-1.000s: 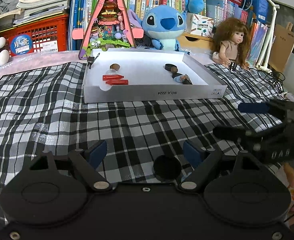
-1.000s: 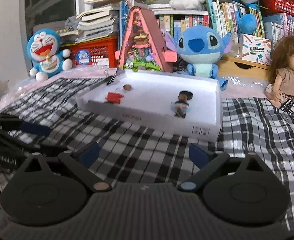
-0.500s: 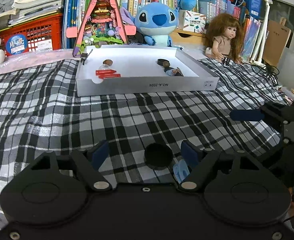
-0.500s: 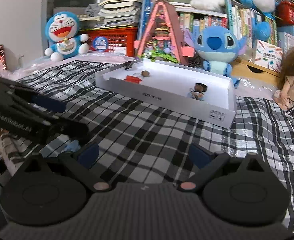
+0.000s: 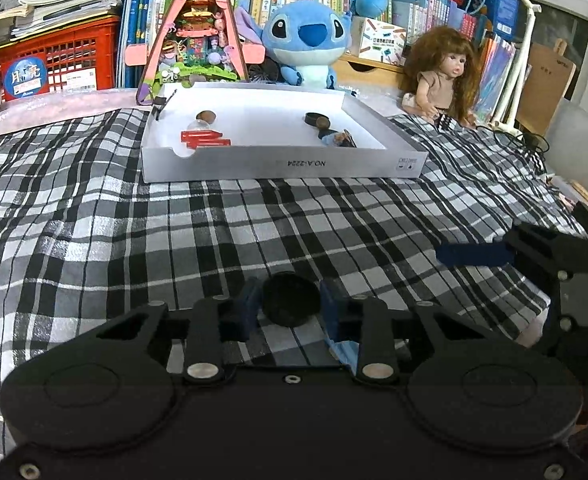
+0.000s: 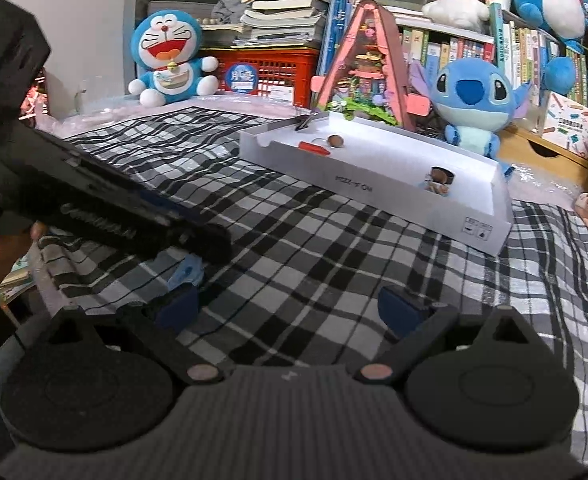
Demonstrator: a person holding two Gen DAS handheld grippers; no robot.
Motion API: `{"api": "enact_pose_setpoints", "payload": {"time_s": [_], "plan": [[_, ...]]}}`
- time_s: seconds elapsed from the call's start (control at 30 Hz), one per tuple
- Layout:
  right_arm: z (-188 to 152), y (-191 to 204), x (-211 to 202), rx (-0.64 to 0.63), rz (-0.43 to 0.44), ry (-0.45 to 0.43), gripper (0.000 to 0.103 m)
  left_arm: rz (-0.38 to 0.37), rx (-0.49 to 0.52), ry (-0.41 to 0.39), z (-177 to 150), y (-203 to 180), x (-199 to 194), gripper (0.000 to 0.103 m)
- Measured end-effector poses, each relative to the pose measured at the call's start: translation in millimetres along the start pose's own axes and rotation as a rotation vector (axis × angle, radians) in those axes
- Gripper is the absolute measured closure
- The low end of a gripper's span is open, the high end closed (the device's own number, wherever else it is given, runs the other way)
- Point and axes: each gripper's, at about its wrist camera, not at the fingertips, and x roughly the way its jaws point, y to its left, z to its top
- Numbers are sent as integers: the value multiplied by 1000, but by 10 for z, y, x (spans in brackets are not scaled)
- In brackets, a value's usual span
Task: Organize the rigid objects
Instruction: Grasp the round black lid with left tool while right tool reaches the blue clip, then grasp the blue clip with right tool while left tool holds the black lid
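Note:
My left gripper [image 5: 290,306] is shut on a round black disc [image 5: 291,299] low over the checked cloth at the near edge. A light blue piece [image 5: 344,351] lies by its right finger and shows under the left gripper in the right wrist view [image 6: 186,272]. A white tray [image 5: 278,166] at the far middle holds red sticks [image 5: 204,139], a brown nut [image 5: 205,116], a black ring [image 5: 314,120] and a small figure [image 5: 336,139]. My right gripper [image 6: 290,308] is open and empty over the cloth; it shows at the right of the left wrist view [image 5: 494,256].
Behind the tray [image 6: 378,188] stand a pink triangular toy house [image 5: 198,36], a blue Stitch plush [image 5: 304,38], a doll [image 5: 442,72], a red crate [image 5: 54,64] and bookshelves. A Doraemon plush [image 6: 170,56] sits at the far left. The cloth's right edge drops off near cables.
My left gripper's jaws have closed from wide open onto the black disc. My right gripper has swung left and back, away from the tray.

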Motion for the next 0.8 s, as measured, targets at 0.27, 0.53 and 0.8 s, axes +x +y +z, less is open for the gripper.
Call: {"api": "enact_pose_setpoints", "payload": {"time_s": [0.27,0.53,0.8], "plan": [[7,154,-11,-32,86,-21,3,23,-16,-23,65,52,-26,73],[42,297,60,-74,105,-17,14,37,-25,-22,67,93,-34,73],[36,129,87,-36,9,4,17,35,-31,-16,31,103,-20,73]]}}
